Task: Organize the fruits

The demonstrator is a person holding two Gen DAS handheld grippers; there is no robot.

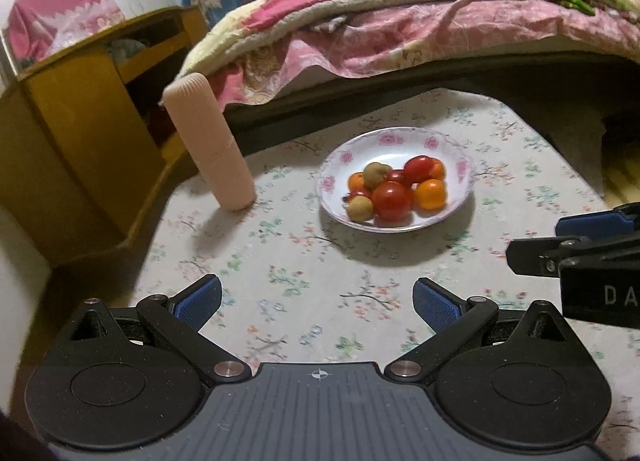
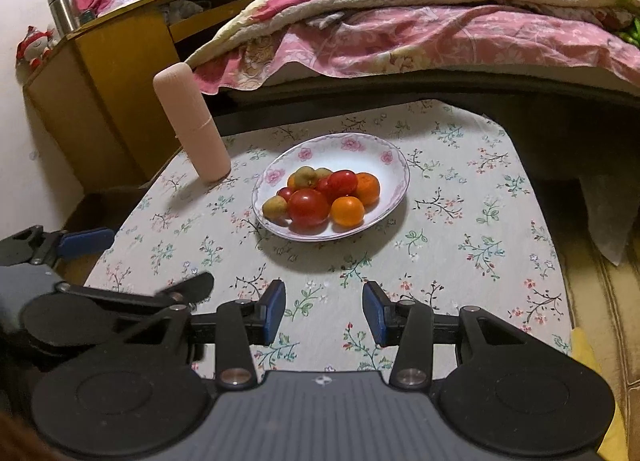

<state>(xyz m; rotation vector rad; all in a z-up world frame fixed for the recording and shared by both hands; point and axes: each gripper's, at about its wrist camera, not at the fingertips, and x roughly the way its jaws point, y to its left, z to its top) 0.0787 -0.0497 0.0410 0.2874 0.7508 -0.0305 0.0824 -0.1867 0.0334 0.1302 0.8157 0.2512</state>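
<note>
Floral table (image 1: 280,261) w/ fruit plate (image 1: 460,165); both tools empty, apart.

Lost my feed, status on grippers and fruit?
Left gripper open, empty; right gripper open, empty. Fruit piled on plate. Pink case upright left of plate.

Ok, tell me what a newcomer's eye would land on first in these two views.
First the floral-rimmed plate in the middle of the flowered tablecloth, piled with red tomatoes, oranges and small brownish-green fruits. Next, the tall pink cylinder upright at the table's back left corner. Behind both, a pink quilt droops over the bed's edge.
</note>
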